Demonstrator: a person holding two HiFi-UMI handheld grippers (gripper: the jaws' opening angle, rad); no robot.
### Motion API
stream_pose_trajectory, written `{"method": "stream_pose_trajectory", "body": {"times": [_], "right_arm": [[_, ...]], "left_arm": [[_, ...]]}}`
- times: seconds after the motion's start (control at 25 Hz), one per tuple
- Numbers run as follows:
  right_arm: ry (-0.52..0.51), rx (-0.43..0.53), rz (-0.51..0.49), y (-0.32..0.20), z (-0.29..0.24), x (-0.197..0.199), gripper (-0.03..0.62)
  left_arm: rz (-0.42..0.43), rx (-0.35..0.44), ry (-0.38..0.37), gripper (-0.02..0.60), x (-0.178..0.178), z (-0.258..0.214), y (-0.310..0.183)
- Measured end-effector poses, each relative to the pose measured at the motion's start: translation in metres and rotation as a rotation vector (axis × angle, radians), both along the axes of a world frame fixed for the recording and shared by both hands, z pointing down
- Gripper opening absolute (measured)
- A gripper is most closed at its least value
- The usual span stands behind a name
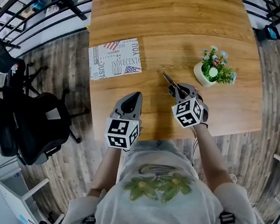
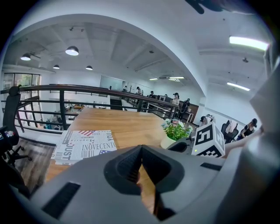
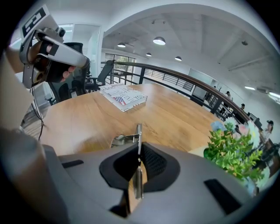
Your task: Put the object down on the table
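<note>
While the printed book [image 1: 115, 58] lies well left of the flower pot [image 1: 214, 68] on the counter [image 1: 169, 19], the left gripper [image 1: 131, 98], nearer the pot, hovers with jaws pressed together on nothing. Just left of the pot, the right gripper [image 1: 180, 91] pinches a thin metal tool [image 1: 167, 78] low over the wood. The set-down looks close: the next move calls for lowering the tool flat and spreading the jaws.

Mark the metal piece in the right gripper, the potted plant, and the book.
metal piece [image 3: 138, 133], right gripper view, strip just beyond the jaws.
potted plant [image 1: 204, 74], head view, white pot.
book [image 1: 115, 58], head view, cover's middle.
</note>
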State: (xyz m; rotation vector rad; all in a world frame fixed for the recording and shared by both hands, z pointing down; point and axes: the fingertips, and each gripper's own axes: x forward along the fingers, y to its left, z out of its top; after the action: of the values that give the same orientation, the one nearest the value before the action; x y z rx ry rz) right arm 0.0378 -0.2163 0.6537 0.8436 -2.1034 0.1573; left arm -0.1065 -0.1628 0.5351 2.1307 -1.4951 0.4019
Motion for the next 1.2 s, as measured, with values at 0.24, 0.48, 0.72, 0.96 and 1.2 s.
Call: {"method": "stream_pose_trajectory", "body": {"times": [0.24, 0.48, 0.72, 0.96, 1.2], "right_arm": [[0.015, 0.004, -0.014, 0.001, 0.008, -0.002, 0.008], [0.043, 0.003, -0.03, 0.002, 0.017, -0.004, 0.009], [0.057, 0.027, -0.037, 0.004, 0.022, -0.005, 0.011], [0.056, 0.025, -0.057, 0.007, 0.026, -0.011, 0.038], [0.078, 0.071, -0.084, 0.011, 0.028, -0.012, 0.041]], "left_arm": [[0.005, -0.005, 0.002, 0.014, 0.001, 0.003, 0.001], [0.003, -0.012, 0.003, 0.015, 0.001, 0.004, 0.002], [0.002, -0.014, 0.003, 0.014, 0.002, 0.006, 0.002], [0.004, -0.016, 0.005, 0.014, 0.005, 0.006, 0.001], [0.004, -0.02, 0.003, 0.014, 0.007, 0.008, 0.002]]}}
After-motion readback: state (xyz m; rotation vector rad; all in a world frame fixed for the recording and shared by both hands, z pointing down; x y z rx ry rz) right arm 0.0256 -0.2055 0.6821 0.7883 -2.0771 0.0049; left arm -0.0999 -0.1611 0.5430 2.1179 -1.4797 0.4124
